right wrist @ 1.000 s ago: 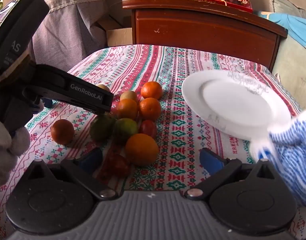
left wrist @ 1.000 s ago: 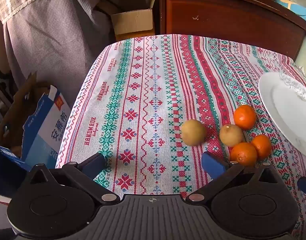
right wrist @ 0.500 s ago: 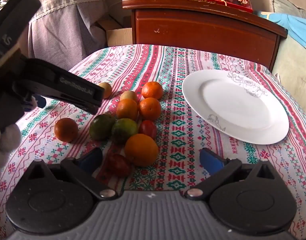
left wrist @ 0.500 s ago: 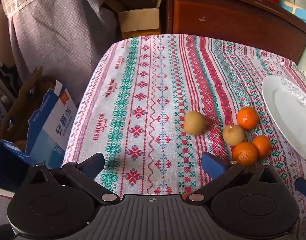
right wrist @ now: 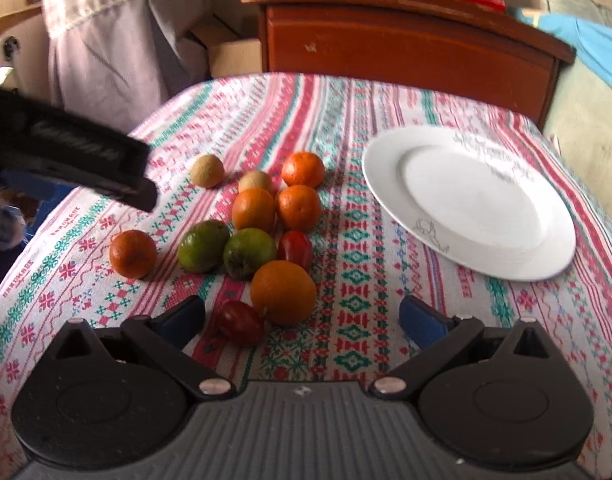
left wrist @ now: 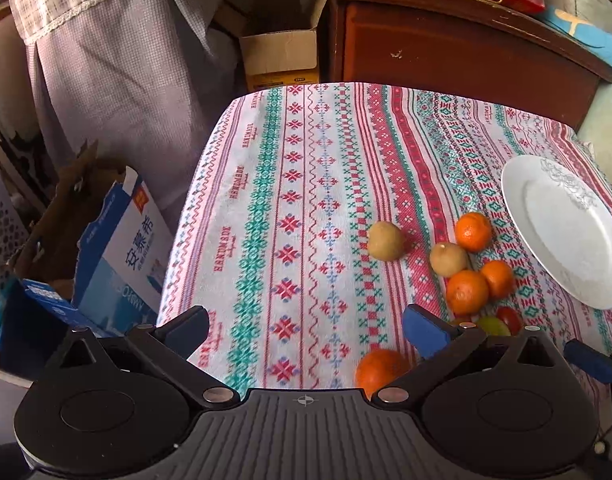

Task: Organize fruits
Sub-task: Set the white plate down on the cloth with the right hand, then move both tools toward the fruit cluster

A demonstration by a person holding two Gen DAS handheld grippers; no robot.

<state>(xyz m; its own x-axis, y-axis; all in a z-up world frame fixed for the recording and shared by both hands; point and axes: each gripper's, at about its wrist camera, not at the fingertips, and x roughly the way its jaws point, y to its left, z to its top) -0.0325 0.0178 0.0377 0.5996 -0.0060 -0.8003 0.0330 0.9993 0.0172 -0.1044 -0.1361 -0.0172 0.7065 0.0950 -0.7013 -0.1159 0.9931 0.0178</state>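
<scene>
Both grippers have pulled back and risen since the earlier frames, widening each view of the counter [left wrist: 290,184]. Left gripper [left wrist: 304,330] fingers are spread, empty; a mandarin [left wrist: 380,368] lies just inside the right finger, the other fruit beyond it. Right gripper [right wrist: 302,320] fingers are spread, empty; an orange [right wrist: 283,292] and red fruit [right wrist: 240,322] lie between them. Plate [right wrist: 466,200] sits empty, beyond the right finger.

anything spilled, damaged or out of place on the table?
Nothing spilled or damaged. The fruits lie loose on the tablecloth while the white plate sits bare; one orange lies apart, left of the cluster.
</scene>
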